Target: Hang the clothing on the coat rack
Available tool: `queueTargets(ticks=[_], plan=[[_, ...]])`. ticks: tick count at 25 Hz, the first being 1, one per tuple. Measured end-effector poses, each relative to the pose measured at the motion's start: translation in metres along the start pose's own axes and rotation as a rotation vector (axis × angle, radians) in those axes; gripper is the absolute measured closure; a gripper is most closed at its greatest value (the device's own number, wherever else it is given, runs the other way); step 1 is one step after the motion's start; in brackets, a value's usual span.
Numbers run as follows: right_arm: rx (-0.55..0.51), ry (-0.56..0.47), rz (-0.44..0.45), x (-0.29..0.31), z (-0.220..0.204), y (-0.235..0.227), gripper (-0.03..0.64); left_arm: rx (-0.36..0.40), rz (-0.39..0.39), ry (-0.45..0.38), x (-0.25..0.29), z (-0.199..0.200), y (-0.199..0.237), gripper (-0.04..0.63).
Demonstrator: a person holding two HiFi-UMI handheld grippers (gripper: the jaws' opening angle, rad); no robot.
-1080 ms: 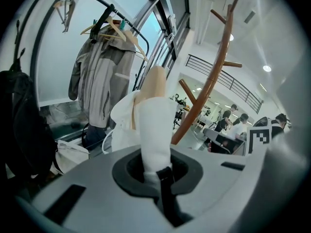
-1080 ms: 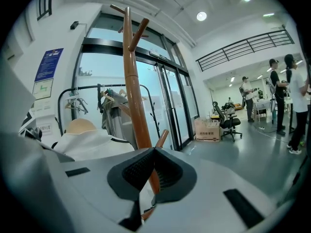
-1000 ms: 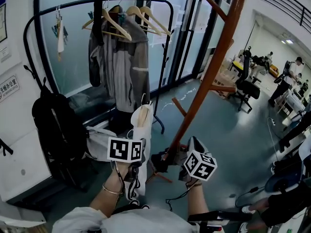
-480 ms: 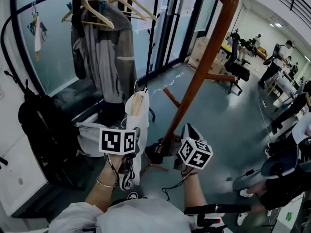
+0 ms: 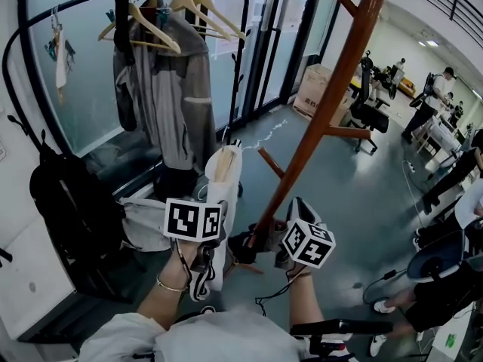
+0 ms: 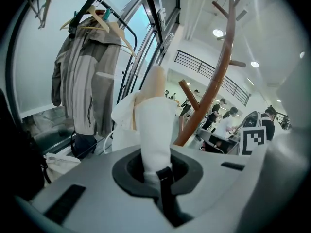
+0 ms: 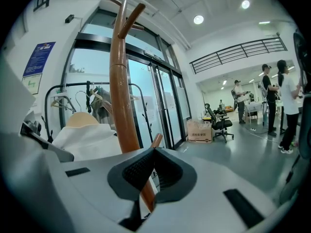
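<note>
A white garment (image 5: 226,191) on a wooden hanger (image 5: 221,164) hangs from my left gripper (image 5: 211,232), which is shut on the cloth. In the left gripper view the white garment (image 6: 155,125) rises out of the closed jaws of the left gripper (image 6: 156,171). The brown wooden coat rack (image 5: 324,111) leans up to the right, its pegs high above. My right gripper (image 5: 272,236) sits beside the pole's lower part. In the right gripper view the right gripper (image 7: 154,152) has its tips together and holds nothing, and the coat rack (image 7: 121,91) stands just beyond.
A black clothes rail (image 5: 249,44) at the back left carries a grey jacket (image 5: 170,89) and spare hangers. A black backpack (image 5: 75,202) and a white bag (image 5: 143,221) lie below it. An office chair (image 5: 370,111), a cardboard box (image 5: 317,89) and people (image 5: 438,89) are at the right.
My left gripper has carried the white garment a little to the right, nearer the coat rack's pole. The right gripper has stayed by the pole.
</note>
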State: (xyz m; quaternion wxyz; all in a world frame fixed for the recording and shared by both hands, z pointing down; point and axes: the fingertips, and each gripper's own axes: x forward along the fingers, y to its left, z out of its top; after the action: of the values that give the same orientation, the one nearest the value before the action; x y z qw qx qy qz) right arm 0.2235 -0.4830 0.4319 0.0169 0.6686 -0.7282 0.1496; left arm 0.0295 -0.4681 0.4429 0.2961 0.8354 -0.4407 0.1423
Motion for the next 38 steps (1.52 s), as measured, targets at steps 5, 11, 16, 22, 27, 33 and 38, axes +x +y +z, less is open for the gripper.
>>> queueTargets(ticks=[5,11,16,22,27,33,38], plan=[[0.012,0.003,-0.008,0.004,-0.002,-0.004,0.594,0.04,-0.013,0.006,0.004,0.008,-0.004,0.581],[0.017,0.0,-0.02,0.004,0.0,-0.011,0.594,0.057,-0.027,0.016,0.012,0.01,-0.011,0.581],[0.016,0.005,-0.038,0.002,-0.002,-0.018,0.594,0.075,-0.042,0.025,0.016,0.009,-0.016,0.581],[0.016,0.004,-0.059,-0.005,-0.002,-0.025,0.594,0.099,-0.066,0.042,0.022,0.006,-0.026,0.581],[0.022,0.003,-0.076,-0.013,-0.003,-0.03,0.594,0.113,-0.083,0.056,0.024,0.002,-0.034,0.581],[0.029,0.001,-0.096,-0.021,-0.006,-0.036,0.594,0.13,-0.104,0.068,0.026,-0.003,-0.042,0.581],[0.039,-0.001,-0.111,-0.028,-0.009,-0.041,0.594,0.147,-0.117,0.081,0.03,-0.007,-0.049,0.581]])
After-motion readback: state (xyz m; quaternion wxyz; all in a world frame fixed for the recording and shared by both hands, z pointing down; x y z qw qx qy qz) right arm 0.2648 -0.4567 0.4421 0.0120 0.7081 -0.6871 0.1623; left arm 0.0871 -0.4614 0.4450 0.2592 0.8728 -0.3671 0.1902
